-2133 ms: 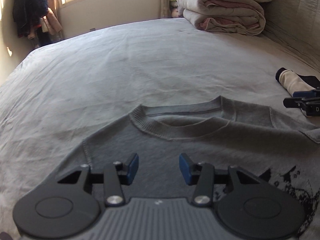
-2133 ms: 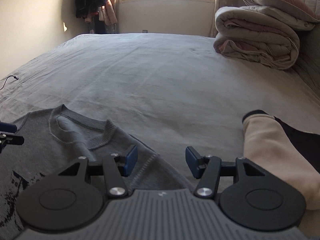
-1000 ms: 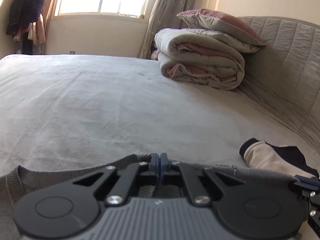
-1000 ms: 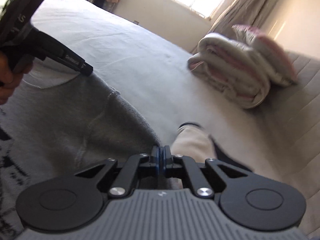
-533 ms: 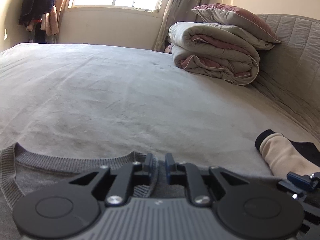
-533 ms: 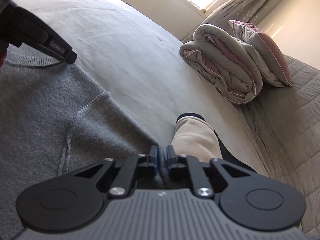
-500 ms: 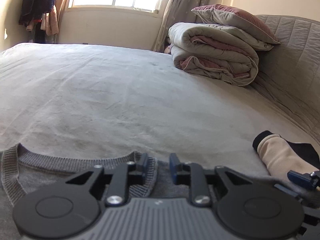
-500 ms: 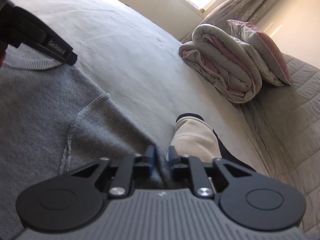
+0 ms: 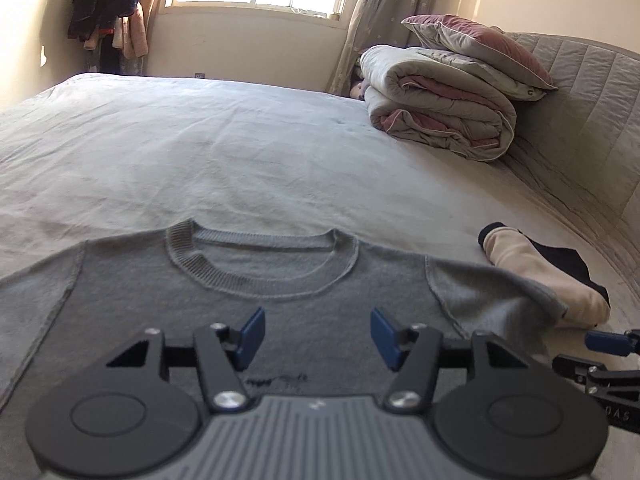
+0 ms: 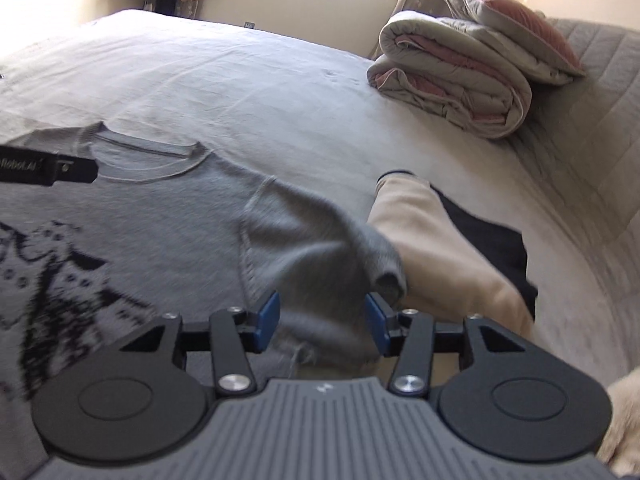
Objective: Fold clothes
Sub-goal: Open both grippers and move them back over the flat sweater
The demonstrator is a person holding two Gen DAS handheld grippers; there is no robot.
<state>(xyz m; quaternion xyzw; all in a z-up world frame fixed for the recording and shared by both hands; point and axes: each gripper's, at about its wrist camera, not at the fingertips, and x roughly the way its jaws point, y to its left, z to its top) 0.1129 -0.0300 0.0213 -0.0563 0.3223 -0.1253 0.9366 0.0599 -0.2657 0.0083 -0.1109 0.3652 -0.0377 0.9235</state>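
Both claws, left (image 9: 318,334) and right (image 10: 322,322), gape wide and empty over the grey sweater (image 9: 256,300) on the bed (image 9: 200,160).

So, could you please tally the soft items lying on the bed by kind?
Sweaters: 1, grey sweater
Other garments: 1, cream and black garment
Folded duvets: 1, duvet
Pillows: 1, pillow
Total: 4

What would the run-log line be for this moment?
stage: sweater spread, no fold yet | left gripper: open above gray sweater | right gripper: open at its sleeve | beside: cream-and-black garment
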